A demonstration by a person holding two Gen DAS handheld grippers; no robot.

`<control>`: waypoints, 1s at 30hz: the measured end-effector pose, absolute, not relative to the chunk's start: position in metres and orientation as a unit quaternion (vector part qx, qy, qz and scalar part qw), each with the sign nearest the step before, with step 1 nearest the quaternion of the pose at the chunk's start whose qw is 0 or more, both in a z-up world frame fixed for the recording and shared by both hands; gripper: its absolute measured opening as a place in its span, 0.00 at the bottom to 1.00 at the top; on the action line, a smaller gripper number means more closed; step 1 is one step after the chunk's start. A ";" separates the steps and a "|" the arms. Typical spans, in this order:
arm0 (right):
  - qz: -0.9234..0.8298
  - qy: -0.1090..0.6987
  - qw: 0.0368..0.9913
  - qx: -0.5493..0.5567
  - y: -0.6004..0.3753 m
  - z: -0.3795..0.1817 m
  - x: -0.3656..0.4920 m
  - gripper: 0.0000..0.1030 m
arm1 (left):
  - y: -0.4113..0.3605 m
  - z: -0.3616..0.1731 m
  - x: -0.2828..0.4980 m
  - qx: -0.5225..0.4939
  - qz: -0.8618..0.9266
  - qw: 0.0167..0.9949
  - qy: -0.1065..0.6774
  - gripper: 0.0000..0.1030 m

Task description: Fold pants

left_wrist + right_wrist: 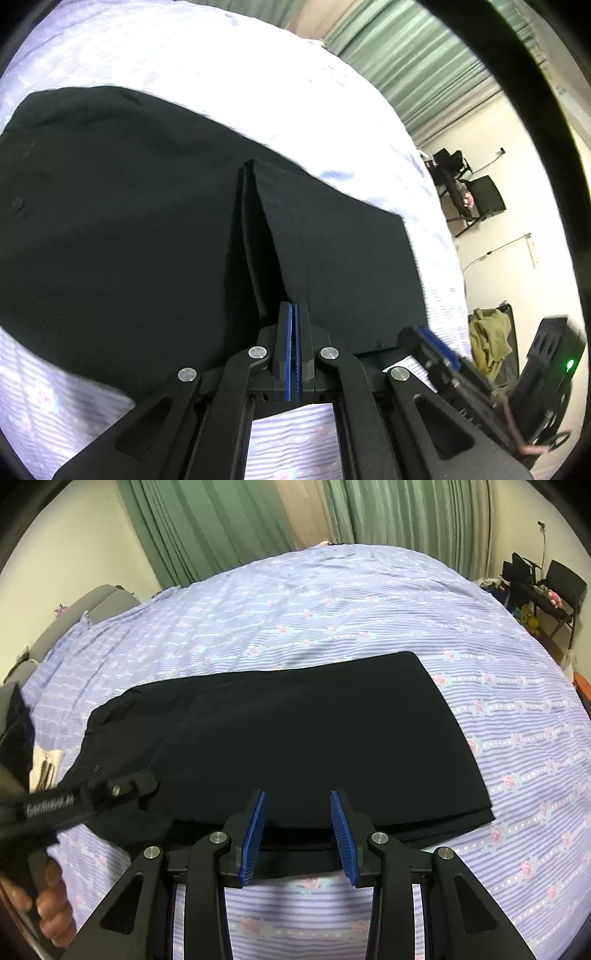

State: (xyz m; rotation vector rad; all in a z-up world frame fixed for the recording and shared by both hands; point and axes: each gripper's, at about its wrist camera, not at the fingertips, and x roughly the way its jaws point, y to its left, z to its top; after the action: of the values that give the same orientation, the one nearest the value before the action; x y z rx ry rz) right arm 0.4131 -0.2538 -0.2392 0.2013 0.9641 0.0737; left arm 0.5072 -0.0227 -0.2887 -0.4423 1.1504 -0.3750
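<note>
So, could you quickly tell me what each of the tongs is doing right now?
Left tongs: shut on a pinched ridge of the black pants.
Right tongs: open, holding nothing.

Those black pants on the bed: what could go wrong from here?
The left tongs are shut on a small pinch of the black pants, tenting it into a ridge; lifting could slip it free or take one layer only. The right tongs stand open at the near edge, holding nothing, so a one-sided pull could skew the fold on the bedsheet.
</note>
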 end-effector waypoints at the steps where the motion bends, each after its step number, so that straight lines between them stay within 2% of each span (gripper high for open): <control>1: 0.039 0.465 0.879 0.097 -0.252 -0.241 0.414 0.36 | -0.025 -0.296 0.508 -0.203 -0.169 0.796 0.545 0.03; 6: 0.055 0.492 0.864 0.091 -0.241 -0.265 0.423 0.36 | -0.030 -0.323 0.510 -0.186 -0.156 0.787 0.567 0.03; 14: 0.065 0.525 0.846 0.067 -0.227 -0.302 0.435 0.36 | -0.029 -0.324 0.507 -0.145 -0.157 0.789 0.576 0.07; 15: 0.067 0.525 0.846 0.063 -0.225 -0.304 0.435 0.36 | -0.029 -0.322 0.506 -0.133 -0.152 0.793 0.575 0.16; 16: 0.068 0.525 0.846 0.060 -0.223 -0.305 0.436 0.36 | -0.028 -0.319 0.506 -0.122 -0.146 0.798 0.572 0.29; 18: 0.071 0.524 0.847 0.059 -0.222 -0.307 0.437 0.36 | -0.024 -0.314 0.507 -0.115 -0.140 0.808 0.560 0.41; 26: 0.065 0.519 0.850 0.063 -0.217 -0.311 0.435 0.36 | -0.011 -0.331 0.549 -0.175 -0.156 0.794 0.561 0.40; 30: 0.062 0.517 0.852 0.063 -0.215 -0.313 0.431 0.36 | -0.007 -0.347 0.571 -0.227 -0.169 0.778 0.561 0.36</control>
State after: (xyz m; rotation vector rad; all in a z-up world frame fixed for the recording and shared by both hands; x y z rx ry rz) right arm 0.4312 -0.2145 -0.3128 0.1318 1.0879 0.1308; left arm 0.5707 -0.0065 -0.3467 -0.4901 1.2129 -0.3657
